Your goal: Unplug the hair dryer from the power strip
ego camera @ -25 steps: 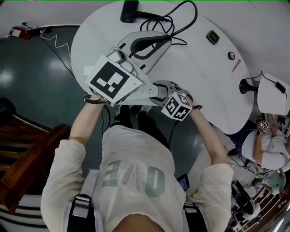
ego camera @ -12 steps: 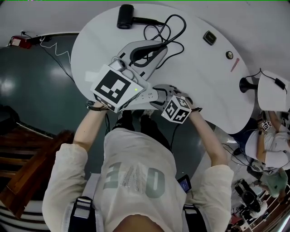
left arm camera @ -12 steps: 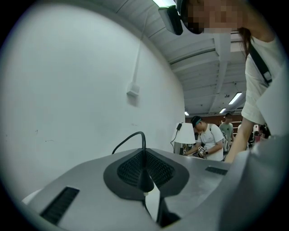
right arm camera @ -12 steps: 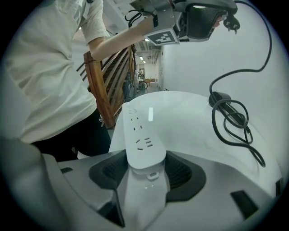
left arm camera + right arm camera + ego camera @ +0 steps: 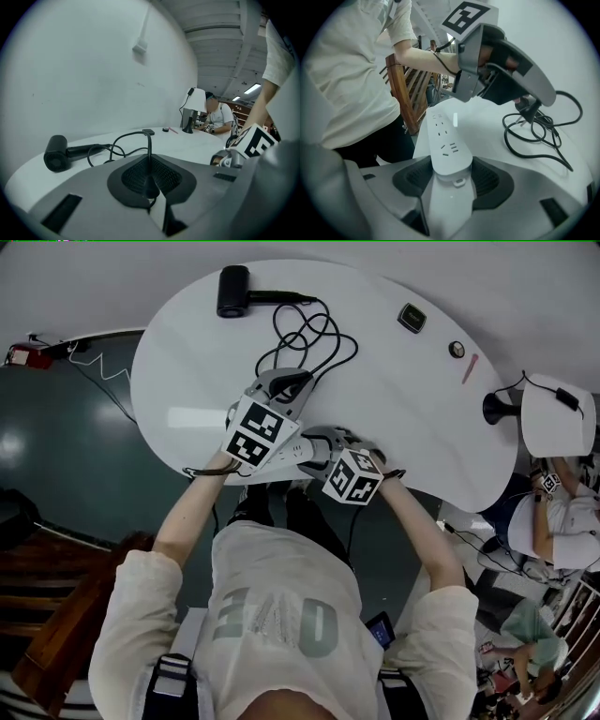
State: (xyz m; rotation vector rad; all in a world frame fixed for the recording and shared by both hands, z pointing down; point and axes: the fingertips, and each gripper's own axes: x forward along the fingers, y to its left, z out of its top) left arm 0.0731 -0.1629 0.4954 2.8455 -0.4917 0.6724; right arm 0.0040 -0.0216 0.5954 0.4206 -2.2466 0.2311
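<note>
On the white table (image 5: 187, 362) the black hair dryer (image 5: 232, 290) lies at the far left, and its cable (image 5: 305, 338) coils toward me. The same hair dryer (image 5: 57, 152) shows in the left gripper view. My left gripper (image 5: 298, 382) hangs low over the table, shut on the dryer's black plug (image 5: 528, 108), which is out of the strip with bare prongs. My right gripper (image 5: 309, 444) is shut on one end of the white power strip (image 5: 445, 143) at the table's near edge. No plug sits in the strip's visible sockets.
A lamp with a white shade (image 5: 553, 413) stands at the table's right end. A small dark box (image 5: 412, 317), a round object (image 5: 457, 349) and a pink pen (image 5: 470, 368) lie at the far right. Another person (image 5: 562, 521) sits to the right; wooden furniture (image 5: 56, 606) is on the left.
My left gripper has sunk toward the table with the plug and now looks smaller in the head view. The right gripper and the power strip have kept still.
</note>
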